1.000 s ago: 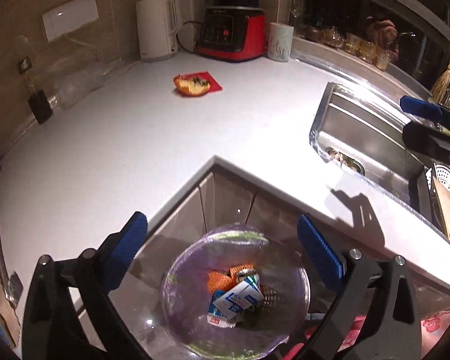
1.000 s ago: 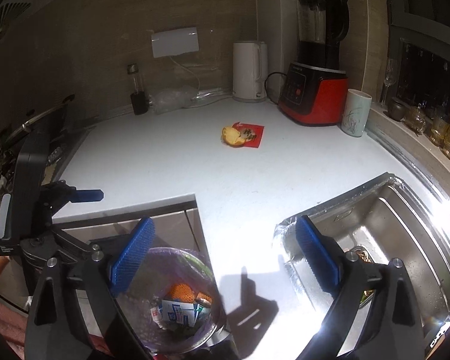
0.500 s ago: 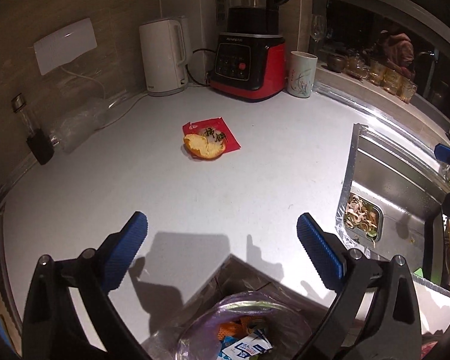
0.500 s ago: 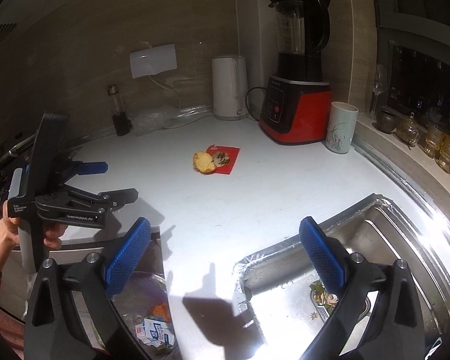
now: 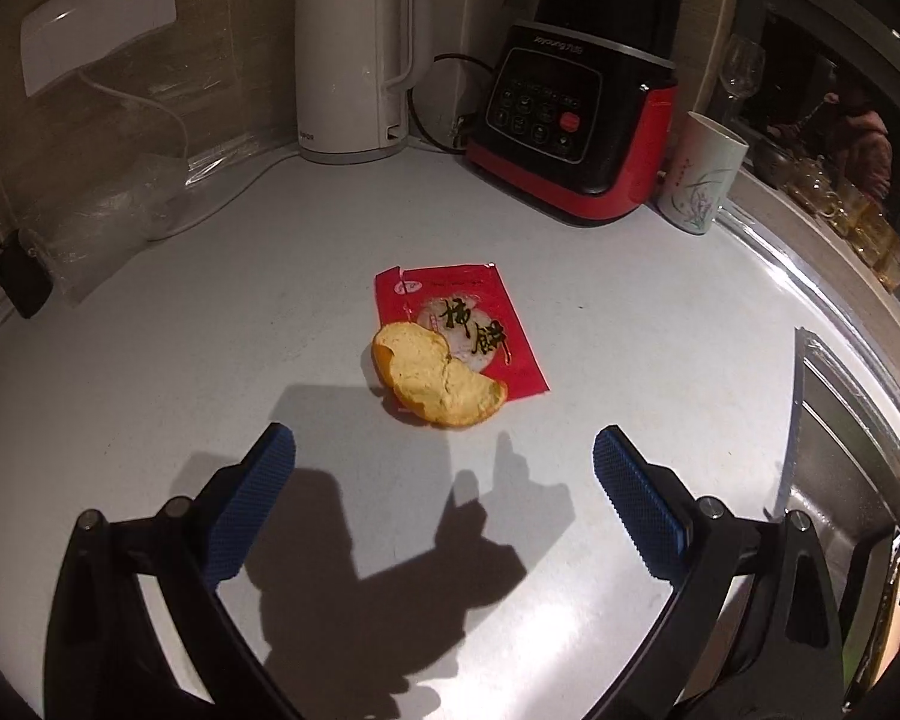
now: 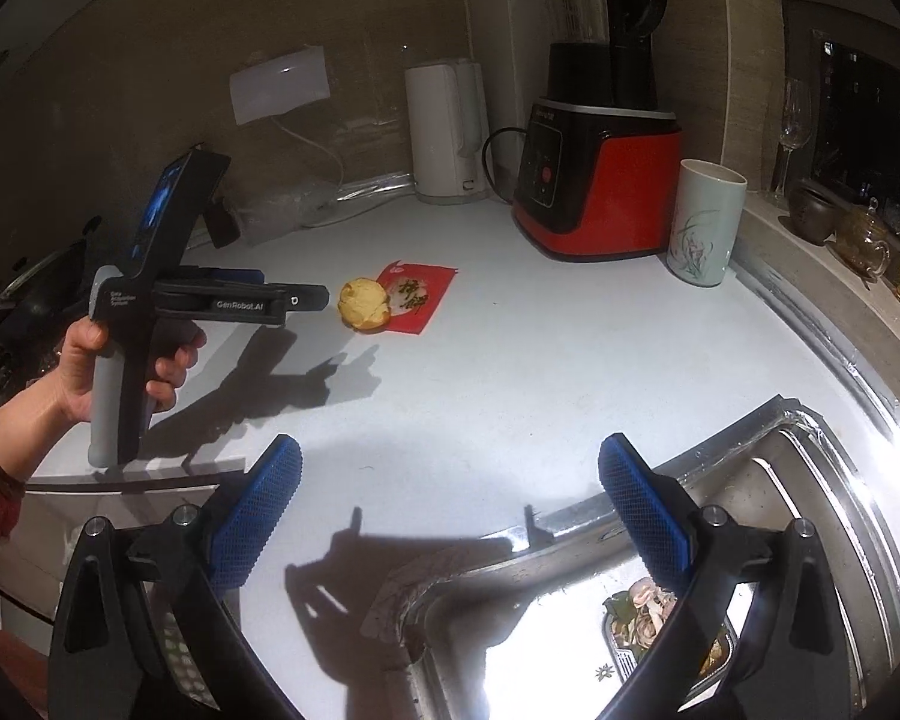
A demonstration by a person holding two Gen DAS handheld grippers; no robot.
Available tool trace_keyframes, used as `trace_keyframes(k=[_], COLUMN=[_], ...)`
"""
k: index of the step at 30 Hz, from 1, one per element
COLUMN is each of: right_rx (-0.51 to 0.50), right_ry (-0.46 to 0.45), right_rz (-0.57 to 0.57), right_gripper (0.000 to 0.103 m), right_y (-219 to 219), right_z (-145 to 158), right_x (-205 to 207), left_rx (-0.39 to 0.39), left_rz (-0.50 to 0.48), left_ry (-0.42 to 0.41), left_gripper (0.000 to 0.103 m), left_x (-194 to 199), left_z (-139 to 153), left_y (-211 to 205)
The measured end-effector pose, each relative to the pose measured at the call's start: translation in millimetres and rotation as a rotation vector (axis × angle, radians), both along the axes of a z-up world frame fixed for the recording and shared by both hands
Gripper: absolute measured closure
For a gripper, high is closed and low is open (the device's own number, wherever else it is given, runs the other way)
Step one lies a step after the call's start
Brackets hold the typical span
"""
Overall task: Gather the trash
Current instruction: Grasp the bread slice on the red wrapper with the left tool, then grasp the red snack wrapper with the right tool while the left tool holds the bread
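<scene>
Lying dead ahead of the wide-open, empty left gripper on the white bench, the curved orange peel overlaps a flat red wrapper, well apart from the equally open, empty right gripper.

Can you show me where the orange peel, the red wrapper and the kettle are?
Peel [image 5: 441, 384]: left wrist view, pale inside.
Wrapper [image 5: 480, 324]: left wrist view, printed middle.
Kettle [image 5: 348, 60]: left wrist view, white body.
</scene>
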State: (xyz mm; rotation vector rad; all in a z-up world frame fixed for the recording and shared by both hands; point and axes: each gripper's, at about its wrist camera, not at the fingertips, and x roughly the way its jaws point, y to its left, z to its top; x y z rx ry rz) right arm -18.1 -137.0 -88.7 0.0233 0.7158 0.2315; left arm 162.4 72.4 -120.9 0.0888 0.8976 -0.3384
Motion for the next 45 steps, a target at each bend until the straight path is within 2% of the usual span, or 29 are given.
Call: trace_keyframes(k=[8,11,14,16,17,19,22,26,29,36,41,45], right_rx=[0.045,0.053,0.052,0.058,0.061,0.066,0.069,0.048,0.034,0.017,0.010,-0.019], right_ry=[0.014,0.029,0.036,0.036,0.036,0.039,0.043,0.048,0.055,0.082,0.153,0.202], right_rz=[-0.018,-0.019,-0.018,-0.020,-0.022,-0.023,-0.013,0.025,0.062,0.137,0.073,-0.006], right_gripper=[0.004,0.004,0.004,0.004,0.004,0.004,0.004,0.004,0.004,0.004,0.004,0.004], right_y=[-22.5,-26.3,-29.2,-30.7,-31.1,-31.1,-29.1,-18.7,-6.7,40.4,74.2,100.1], right_z=[-15.2,-22.0,-27.9,-30.3,-31.3,-33.8,-36.4,-39.9,-43.6,-54.8,-69.5,-80.3], right_x=[34.5,45.3,53.7,58.0,60.0,64.2,71.6,87.1,108.1,178.8,231.7,258.7], left_rx=[0.022,0.028,0.043,0.050,0.052,0.048,0.043,0.040,0.006,-0.063,-0.075,-0.074], left_rz=[0.016,0.026,0.032,0.038,0.045,0.056,0.063,0.038,0.032,0.059,0.088,0.111], left_ry=[0.023,0.046,0.069,0.095,0.108,0.128,0.125,0.115,0.101,0.043,-0.006,-0.018], left_gripper=[0.008,0.011,0.028,0.044,0.048,0.067,0.089,0.092,0.093,0.093,0.093,0.093], left_x=[54.0,64.7,73.1,78.7,81.2,85.2,84.7,81.3,74.6,48.8,17.3,-4.3], left_z=[-20.3,-30.2,-39.8,-46.7,-49.6,-54.1,-52.7,-48.4,-38.0,-4.3,16.8,21.8], left_y=[-16.7,-17.4,-17.1,-15.1,-13.2,-9.8,-7.4,-7.9,-3.4,14.0,31.2,45.3])
